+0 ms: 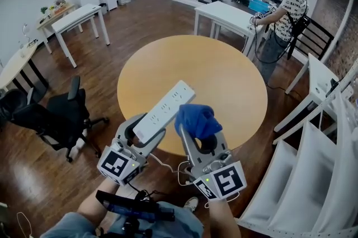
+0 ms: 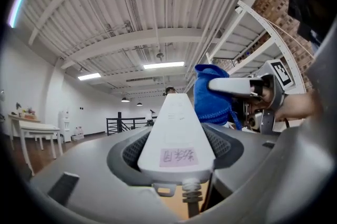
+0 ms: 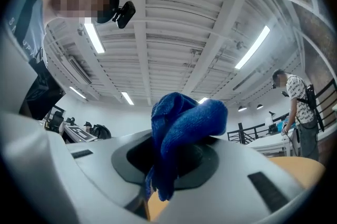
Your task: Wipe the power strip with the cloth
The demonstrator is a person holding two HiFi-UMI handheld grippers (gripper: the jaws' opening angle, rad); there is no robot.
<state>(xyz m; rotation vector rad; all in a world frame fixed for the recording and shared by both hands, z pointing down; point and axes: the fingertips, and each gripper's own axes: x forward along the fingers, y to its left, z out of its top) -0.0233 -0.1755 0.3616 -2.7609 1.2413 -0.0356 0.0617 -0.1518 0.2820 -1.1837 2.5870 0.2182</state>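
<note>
Power strip (image 1: 165, 111) — cloth (image 1: 197, 121) alongside, table (image 1: 229, 71) below

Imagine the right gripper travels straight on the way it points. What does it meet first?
Most likely the power strip: the right gripper, shut on the blue cloth, aims toward the strip's far end, which the left gripper holds. Depth is unclear, so it might pass beside.

Over the table (image 1: 224, 74), cloth (image 1: 197, 121) right of power strip (image 1: 165, 110).
</note>
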